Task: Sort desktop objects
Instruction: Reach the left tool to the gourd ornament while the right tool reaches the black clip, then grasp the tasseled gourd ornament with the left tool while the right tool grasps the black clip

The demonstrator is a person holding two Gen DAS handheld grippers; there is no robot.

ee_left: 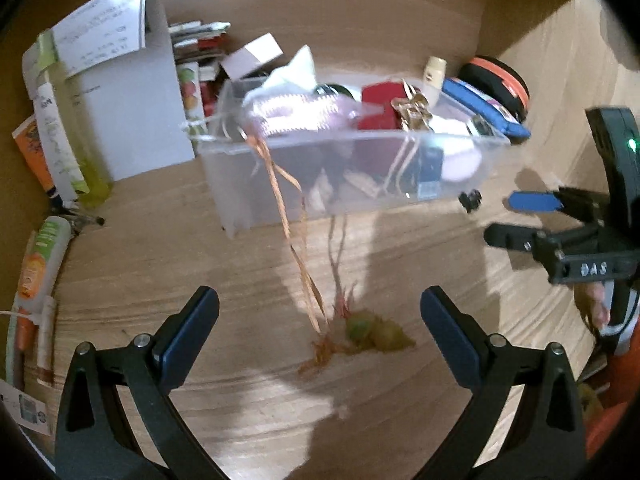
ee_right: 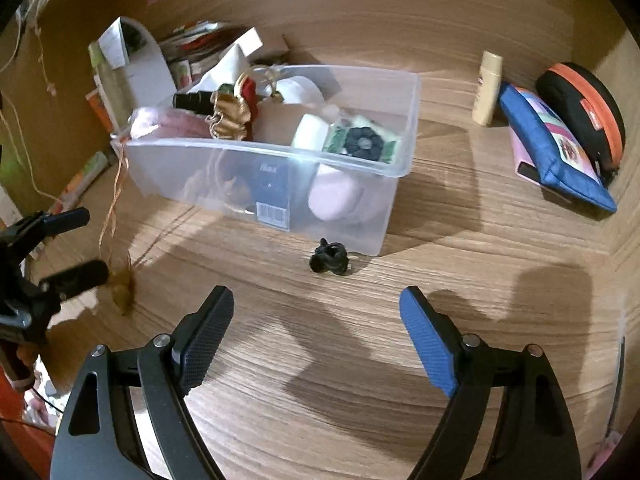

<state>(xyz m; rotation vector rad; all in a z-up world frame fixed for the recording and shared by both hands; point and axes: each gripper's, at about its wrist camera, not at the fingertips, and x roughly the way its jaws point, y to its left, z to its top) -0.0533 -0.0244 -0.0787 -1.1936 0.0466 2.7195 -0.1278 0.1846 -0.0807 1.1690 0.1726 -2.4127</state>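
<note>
Blur hid detail of a green-yellow tasselled ornament on the table, near and between the left gripper jaws, which stood apart and empty; its orange cord ran up into the clear bin. Only the right view resolved a black clip lying just before the bin. Right gripper jaws stood apart over bare table.
</note>
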